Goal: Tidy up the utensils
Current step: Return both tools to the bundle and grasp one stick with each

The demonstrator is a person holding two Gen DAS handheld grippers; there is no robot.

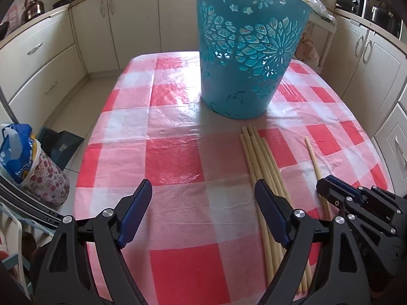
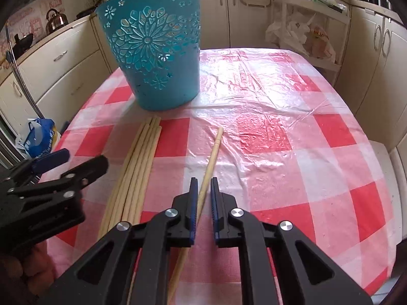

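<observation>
A tall teal cut-out basket [image 1: 244, 58] [image 2: 157, 50] stands upright at the far side of the table. In front of it lies a bundle of several pale wooden chopsticks [image 1: 257, 152] [image 2: 142, 157]. A single chopstick [image 1: 314, 156] [image 2: 215, 150] lies apart to their right. My right gripper [image 2: 203, 180] is low over the cloth, its jaws narrowed around this single chopstick, with a slim gap still showing beside it. My left gripper [image 1: 203, 183] stands wide open with nothing between its fingers; its right finger hangs over the bundle. Each gripper also shows in the other's view: right gripper [image 1: 328, 185], left gripper [image 2: 81, 158].
The table carries a red-and-white checked cloth [image 1: 175, 160] under clear plastic. Cream kitchen cabinets [image 1: 40, 58] surround it. A blue-and-white bag [image 1: 17, 150] sits on a floral container left of the table. A white rack with plastic bags [image 2: 305, 33] stands behind the far edge.
</observation>
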